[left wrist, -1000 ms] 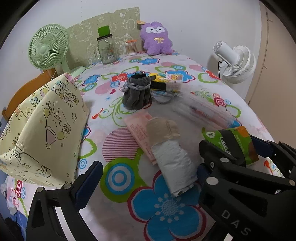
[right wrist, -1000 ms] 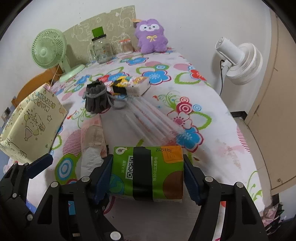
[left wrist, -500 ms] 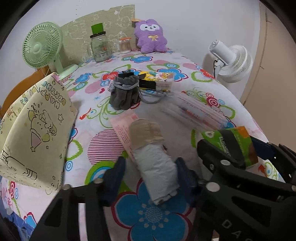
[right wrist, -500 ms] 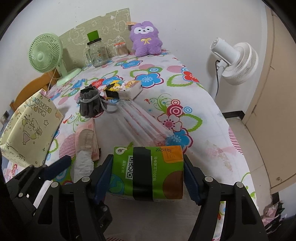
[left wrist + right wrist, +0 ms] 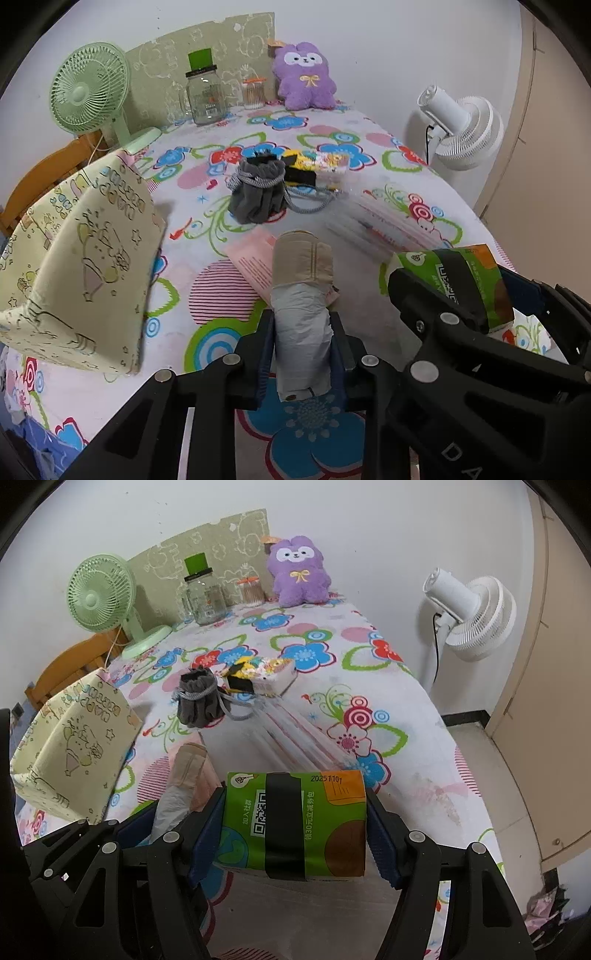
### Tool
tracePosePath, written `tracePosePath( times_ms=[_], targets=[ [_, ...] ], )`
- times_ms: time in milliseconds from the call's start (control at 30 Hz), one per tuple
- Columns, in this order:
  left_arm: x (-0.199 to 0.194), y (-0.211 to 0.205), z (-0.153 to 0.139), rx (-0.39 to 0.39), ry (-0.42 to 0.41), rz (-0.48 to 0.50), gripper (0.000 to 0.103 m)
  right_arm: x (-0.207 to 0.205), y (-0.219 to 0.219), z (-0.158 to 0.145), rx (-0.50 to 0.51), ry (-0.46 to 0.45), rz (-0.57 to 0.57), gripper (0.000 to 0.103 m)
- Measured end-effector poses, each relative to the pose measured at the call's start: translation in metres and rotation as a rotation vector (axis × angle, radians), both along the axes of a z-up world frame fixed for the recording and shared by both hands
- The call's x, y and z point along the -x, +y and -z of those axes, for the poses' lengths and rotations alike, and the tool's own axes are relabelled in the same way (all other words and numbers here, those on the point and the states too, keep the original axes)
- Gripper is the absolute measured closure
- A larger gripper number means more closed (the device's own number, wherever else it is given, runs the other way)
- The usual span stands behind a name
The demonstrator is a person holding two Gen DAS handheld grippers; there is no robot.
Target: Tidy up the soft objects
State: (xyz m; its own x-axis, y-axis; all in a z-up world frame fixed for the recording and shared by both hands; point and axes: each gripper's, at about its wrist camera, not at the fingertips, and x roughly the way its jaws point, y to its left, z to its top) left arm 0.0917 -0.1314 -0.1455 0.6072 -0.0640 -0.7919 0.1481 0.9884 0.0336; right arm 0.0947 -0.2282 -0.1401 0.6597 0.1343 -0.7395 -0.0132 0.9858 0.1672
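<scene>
A grey roll with a beige band [image 5: 300, 295] lies on the flowered tablecloth [image 5: 221, 155], its near end between my left gripper's [image 5: 301, 334] blue pads. The jaws are closing and the pads press on both sides of the roll. The same roll [image 5: 168, 805] shows at lower left in the right wrist view. My right gripper [image 5: 295, 812] is shut on a green tissue pack [image 5: 295, 834] held just above the table, to the right of the roll. The pack [image 5: 461, 280] also appears at the right of the left wrist view.
A cream fabric bag [image 5: 85, 258] stands at the left. A pink packet [image 5: 255, 262] lies under the roll's far end. Beyond are a grey drawstring pouch [image 5: 258, 195], a clear straw packet [image 5: 376, 229], a purple plush [image 5: 304, 81], a glass jar [image 5: 205, 96] and two fans.
My left gripper's jaws went from wide open to closed against the grey roll. The right gripper kept still with the tissue pack in it.
</scene>
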Motion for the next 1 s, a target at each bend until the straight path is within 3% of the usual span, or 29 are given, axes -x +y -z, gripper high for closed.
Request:
tracePosePath(
  times_ms=[1000],
  targets=[
    [0.007, 0.015, -0.069, 0.022, -0.108, -0.002, 0.077, 0.009, 0.013, -0.073, 0.023, -0.124, -0.017, 0.030]
  ],
)
